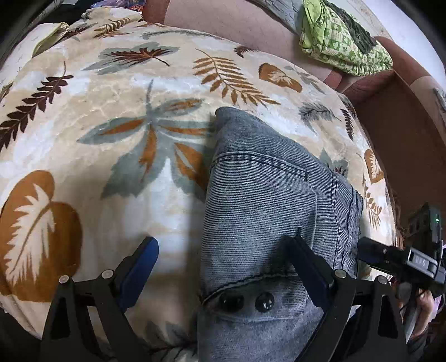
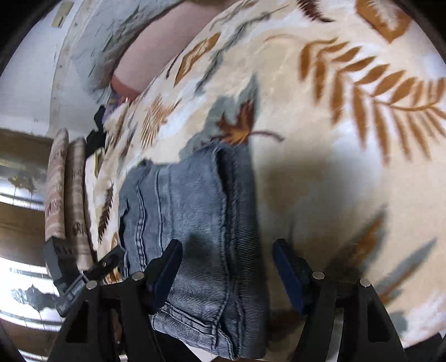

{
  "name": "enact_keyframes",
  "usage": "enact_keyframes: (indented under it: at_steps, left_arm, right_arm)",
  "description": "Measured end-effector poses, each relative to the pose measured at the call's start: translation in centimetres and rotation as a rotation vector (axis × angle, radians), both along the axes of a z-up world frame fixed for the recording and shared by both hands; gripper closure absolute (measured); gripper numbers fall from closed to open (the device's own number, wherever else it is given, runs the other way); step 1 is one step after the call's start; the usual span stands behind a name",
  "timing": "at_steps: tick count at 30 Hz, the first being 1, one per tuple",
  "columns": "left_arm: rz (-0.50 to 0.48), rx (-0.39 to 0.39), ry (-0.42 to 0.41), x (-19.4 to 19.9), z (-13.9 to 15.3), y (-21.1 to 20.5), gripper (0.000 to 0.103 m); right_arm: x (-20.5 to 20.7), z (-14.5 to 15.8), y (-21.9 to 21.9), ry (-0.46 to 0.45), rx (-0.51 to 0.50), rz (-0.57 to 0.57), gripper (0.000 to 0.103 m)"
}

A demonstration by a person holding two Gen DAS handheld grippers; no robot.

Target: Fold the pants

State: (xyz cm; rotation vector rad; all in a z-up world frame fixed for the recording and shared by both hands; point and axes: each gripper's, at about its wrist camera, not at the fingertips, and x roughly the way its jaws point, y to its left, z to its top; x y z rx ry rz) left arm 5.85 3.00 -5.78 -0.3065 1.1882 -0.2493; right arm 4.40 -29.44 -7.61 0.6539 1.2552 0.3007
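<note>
pants [image 1: 267,195]: faded blue-grey denim, fine ribbed weave, darker blue stitching; two black buttons [image 1: 245,302]
blanket [image 1: 111,111]: cream and white, leaf and fern print in rust-orange, dark brown, grey-green
bundled cloth [image 1: 343,41]: lime green, white-patterned
sofa [image 1: 237,25]: dusty pink, reddish-brown trim
gripper pads [image 2: 287,275]: dark blue on black fingers

Non-task items in view

Cream blanket [image 1: 117,117] printed with brown, orange and grey leaves covers the surface. Green patterned cloth [image 1: 343,41], bundled, lies at 1 o'clock on a reddish-brown sofa [image 1: 251,25]. Right wrist view: two patterned cushions [image 2: 65,189] on edge at 9 o'clock
</note>
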Motion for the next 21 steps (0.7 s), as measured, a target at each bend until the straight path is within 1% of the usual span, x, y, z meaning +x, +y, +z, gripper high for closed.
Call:
enact_keyframes:
  at_steps: [2,4,5,7,8,10,15,19,21]
  left_arm:
    - [0.000,0.002,-0.003,0.1,0.0,-0.1,0.009]
    - [-0.004,0.004,-0.005,0.1,0.0,-0.2,0.009]
    - [-0.005,0.003,-0.007,0.2,-0.1,-0.2,0.009]
    - [-0.004,0.006,-0.009,0.4,-0.2,-0.4,0.009]
    - [-0.008,0.012,-0.013,0.4,-0.2,-0.5,0.009]
    - [-0.014,0.018,-0.023,0.4,-0.2,-0.6,0.009]
    - [-0.014,0.031,-0.030,0.5,-0.2,-0.7,0.009]
    - [-0.017,0.045,-0.039,0.4,-0.2,-0.9,0.009]
    - [-0.017,0.052,-0.042,0.4,-0.2,-1.1,0.008]
  right_arm:
    - [0.1,0.0,0.6,-0.007,0.000,0.019,0.031]
    - [-0.4,0.1,0.5,0.001,0.065,0.023,0.031]
    - [-0.6,0.3,0.4,-0.003,0.070,0.026,0.031]
    - [-0.6,-0.1,0.4,0.000,0.044,0.025,0.032]
    - [-0.4,-0.8,0.2,0.018,0.052,0.009,0.032]
    - [-0.4,-0.9,0.1,0.024,0.072,-0.020,0.031]
    - [-0.1,-0.1,2.0,0.013,0.023,0.018,0.031]
    - [-0.1,-0.6,1.5,0.021,0.056,-0.010,0.031]
    - [-0.1,-0.8,1.4,0.026,0.056,-0.015,0.030]
